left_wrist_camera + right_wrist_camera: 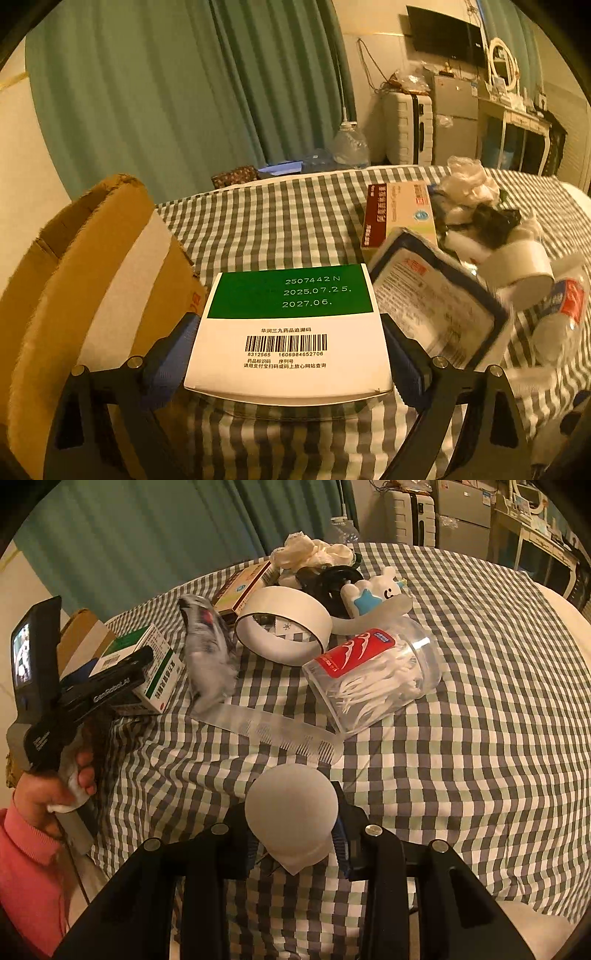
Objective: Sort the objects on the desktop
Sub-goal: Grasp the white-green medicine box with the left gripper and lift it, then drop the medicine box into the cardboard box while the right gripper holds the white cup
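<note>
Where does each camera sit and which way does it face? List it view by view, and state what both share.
Left wrist: rides the left gripper, looking across the checked tablecloth toward the green curtain; its two fingers clamp the green-and-white medicine box.
Right wrist: rides the right gripper, tilted down at the table clutter; its fingers grip a round white lid, and the person's left hand and pink sleeve show.
Shared: the medicine box, the tape roll, the cardboard box.

Backdrop: pleated green curtain (177, 92) | wall: flat black television (445, 35) | floor: ribbed white hard-shell suitcase (406, 127), small grey refrigerator (456, 118) | light: dim, warm yellow
</note>
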A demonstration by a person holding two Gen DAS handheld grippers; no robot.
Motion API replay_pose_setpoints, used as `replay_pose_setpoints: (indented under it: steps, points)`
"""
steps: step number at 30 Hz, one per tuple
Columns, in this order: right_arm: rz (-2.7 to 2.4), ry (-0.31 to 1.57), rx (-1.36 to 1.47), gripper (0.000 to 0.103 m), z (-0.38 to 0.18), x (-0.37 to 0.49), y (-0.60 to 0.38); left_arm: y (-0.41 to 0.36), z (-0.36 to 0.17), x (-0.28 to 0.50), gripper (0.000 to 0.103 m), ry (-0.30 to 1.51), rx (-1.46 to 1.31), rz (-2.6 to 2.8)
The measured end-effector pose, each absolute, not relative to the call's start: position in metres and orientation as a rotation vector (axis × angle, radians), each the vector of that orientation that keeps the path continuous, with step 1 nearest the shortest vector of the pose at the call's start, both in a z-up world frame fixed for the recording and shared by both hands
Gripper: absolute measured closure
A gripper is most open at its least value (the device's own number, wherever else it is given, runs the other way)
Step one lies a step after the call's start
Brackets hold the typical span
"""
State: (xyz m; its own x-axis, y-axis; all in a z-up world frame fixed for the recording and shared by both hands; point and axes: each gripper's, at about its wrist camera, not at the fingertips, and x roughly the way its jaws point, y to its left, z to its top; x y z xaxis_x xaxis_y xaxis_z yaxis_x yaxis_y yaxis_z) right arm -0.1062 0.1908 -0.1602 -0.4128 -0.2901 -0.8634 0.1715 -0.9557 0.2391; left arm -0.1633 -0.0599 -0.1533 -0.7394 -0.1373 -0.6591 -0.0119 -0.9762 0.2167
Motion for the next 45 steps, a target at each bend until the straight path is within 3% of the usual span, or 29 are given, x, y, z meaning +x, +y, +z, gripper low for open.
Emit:
replay_pose_setpoints:
  steps: [12, 24, 31, 37, 45]
  points:
    - [-2.476, -0.164, 1.427, 0.071, -0.130, -0.086, 0.190, -0.029, -0.083, -0.096, 0.009, -0.222, 1.070, -2.921]
    - [-2.535, -0.106, 1.128, 0.071, -0.012, -0.039, 0.148, -0.074, 0.035, -0.060, 0.009, -0.127, 0.857, -3.028]
    - [-2.435, -0.084, 0.949, 0.071, 0.049, -0.039, 0.068, -0.132, 0.088, -0.073, 0.009, -0.224, 0.783, -3.001]
    - [-2.306, -0.087, 0.909, 0.071, 0.064, -0.056, -0.012, -0.193, 0.075, -0.078, 0.008, -0.223, 0.805, -2.908]
    - [-2.247, -0.035, 1.008, 0.073, 0.022, -0.100, -0.088, -0.267, 0.006, -0.093, 0.008, -0.124, 0.889, -2.804]
